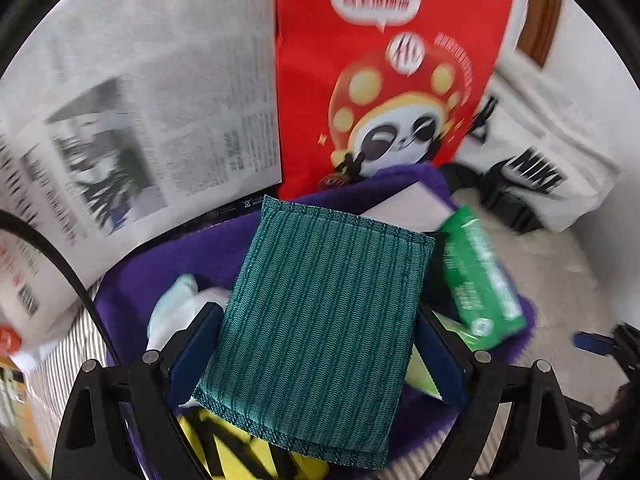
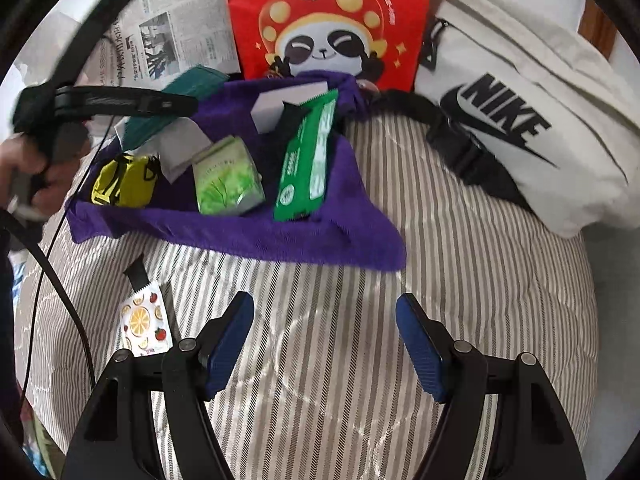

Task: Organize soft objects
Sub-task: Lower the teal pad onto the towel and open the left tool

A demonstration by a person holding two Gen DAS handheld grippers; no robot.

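My left gripper (image 1: 320,356) is shut on a teal knitted pad (image 1: 316,312) and holds it above the purple cloth (image 1: 168,264). In the right wrist view the pad (image 2: 160,120) hangs over the cloth's (image 2: 248,236) left part. On the cloth lie a green wipes pack (image 2: 308,152), a light green tissue pack (image 2: 226,178), a yellow pouch (image 2: 120,180) and a white block (image 2: 288,100). My right gripper (image 2: 325,344) is open and empty above the striped bedding (image 2: 440,280), in front of the cloth.
A red panda bag (image 2: 328,20) and newspaper (image 2: 180,32) stand behind the cloth. A white Nike bag (image 2: 520,120) lies at right. A fruit-print sachet (image 2: 142,320) lies on the bedding at front left. A black cable (image 2: 48,272) runs down the left.
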